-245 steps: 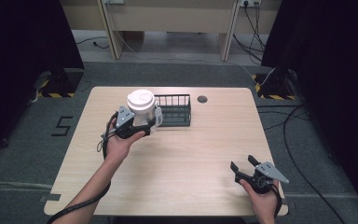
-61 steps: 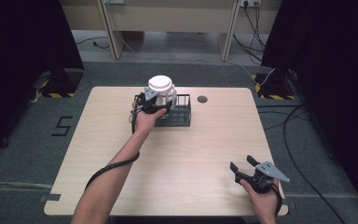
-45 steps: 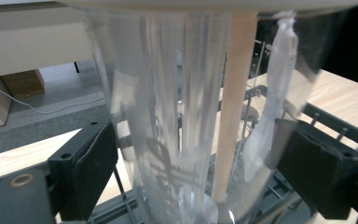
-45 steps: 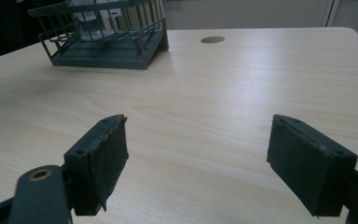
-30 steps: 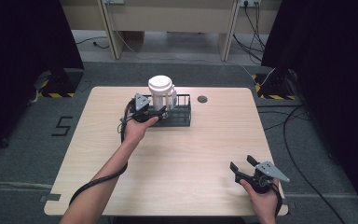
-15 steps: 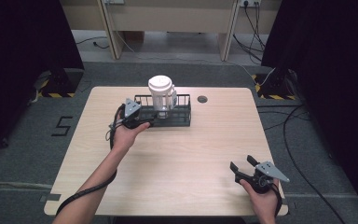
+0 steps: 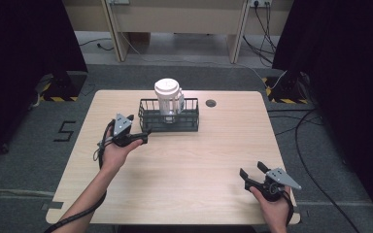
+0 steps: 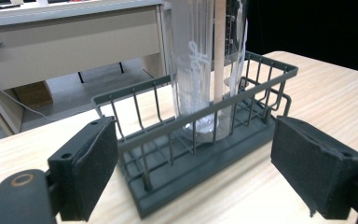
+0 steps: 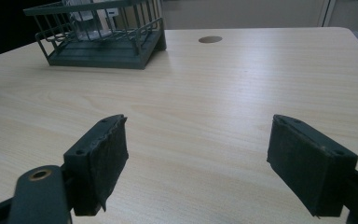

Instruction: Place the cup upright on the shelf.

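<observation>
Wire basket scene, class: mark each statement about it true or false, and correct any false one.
1. The clear container stands upright inside the wire basket. True.
2. The left hand-held gripper is shut on the basket. False: its jaws are open, near the basket's end.
3. The right hand-held gripper holds the container. False: it is open, holding nothing.
4. The table has a round hole beside the basket. True.

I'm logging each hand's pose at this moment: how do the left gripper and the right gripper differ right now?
The left gripper is held beside the wire basket, its jaws pointing at the basket's end; the right gripper sits at the table's near right corner, far from the basket. The left gripper faces the clear cup standing in the basket at close range; the right gripper faces bare tabletop. Both are open and hold nothing.
</observation>
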Available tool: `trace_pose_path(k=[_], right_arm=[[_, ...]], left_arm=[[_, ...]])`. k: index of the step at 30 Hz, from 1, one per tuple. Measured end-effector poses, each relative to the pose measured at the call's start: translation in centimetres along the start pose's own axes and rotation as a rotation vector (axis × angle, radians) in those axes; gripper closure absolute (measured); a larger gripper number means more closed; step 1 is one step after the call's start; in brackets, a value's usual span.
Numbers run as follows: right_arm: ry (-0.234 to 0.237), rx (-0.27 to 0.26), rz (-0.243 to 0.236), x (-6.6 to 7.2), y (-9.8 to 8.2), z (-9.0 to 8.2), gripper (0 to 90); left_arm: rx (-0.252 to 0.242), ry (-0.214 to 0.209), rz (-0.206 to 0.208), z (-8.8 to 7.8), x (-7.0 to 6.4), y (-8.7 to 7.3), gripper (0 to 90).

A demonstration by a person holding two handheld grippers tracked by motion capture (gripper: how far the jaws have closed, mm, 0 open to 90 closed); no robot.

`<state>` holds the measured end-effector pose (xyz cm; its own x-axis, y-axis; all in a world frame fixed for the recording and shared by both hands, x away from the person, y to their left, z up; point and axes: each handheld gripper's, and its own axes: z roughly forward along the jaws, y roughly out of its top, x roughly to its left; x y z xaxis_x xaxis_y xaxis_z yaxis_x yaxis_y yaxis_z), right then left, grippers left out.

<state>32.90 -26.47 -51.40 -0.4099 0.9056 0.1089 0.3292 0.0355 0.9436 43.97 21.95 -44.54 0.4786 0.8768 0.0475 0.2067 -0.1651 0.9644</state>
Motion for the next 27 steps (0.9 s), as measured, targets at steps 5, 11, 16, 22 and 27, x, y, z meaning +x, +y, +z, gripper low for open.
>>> trace_pose_path(k=[5,11,16,22,27], right_arm=[[0.001,-0.003,0.01,0.0,0.0,-0.1,20.3],[-0.004,-0.004,0.002,0.0,0.0,-0.1,19.9],[-0.004,0.0,-0.004,0.1,0.0,0.0,19.8],[-0.004,0.001,0.004,0.0,0.0,0.0,19.7],[-0.003,0.005,0.003,0.0,0.0,0.0,20.1]], left_arm=[[0.002,0.019,-0.003,-1.7,0.3,-1.2,14.5],[0.009,0.028,-0.003,-3.8,0.1,-3.1,14.8],[0.017,0.044,-0.027,-5.8,0.3,-5.0,14.7],[0.052,0.065,-0.053,-7.9,0.8,-7.3,14.7],[0.044,0.111,-0.1,-8.7,0.4,-9.0,16.2]])
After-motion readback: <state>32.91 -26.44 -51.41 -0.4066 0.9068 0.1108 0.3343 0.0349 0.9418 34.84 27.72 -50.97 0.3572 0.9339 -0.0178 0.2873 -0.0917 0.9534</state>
